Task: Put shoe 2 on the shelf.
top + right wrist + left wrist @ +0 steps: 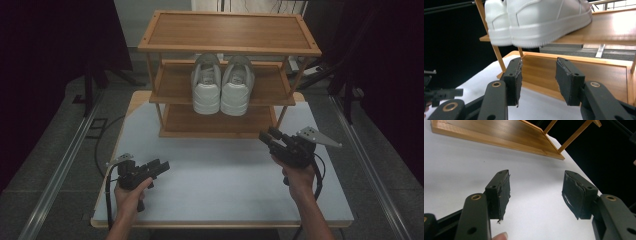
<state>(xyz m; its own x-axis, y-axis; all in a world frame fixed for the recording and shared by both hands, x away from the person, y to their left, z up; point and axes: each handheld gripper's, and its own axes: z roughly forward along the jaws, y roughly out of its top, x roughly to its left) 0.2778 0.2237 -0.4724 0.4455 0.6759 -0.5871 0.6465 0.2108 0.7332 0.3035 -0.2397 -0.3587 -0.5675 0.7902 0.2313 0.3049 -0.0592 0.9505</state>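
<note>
White table [220, 185], wooden rack [227, 35] — shoes [221, 85] on middle shelf, heels outward. Right gripper [266, 137] nearer, below them, jaws apart, empty; left gripper [161, 166] wide, empty.

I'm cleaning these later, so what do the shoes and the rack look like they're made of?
Shoes: smooth white leather or a synthetic look-alike, judging by the soft sheen and stitched panels, with ribbed rubbery soles.
Rack: light wood, possibly bamboo, showing straight grain and a satin finish.

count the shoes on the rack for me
2. The left shoe and right shoe sit side by side on the middle shelf of the rack, heels toward the person. No others visible; the top shelf hides the middle shelf's back.
</note>
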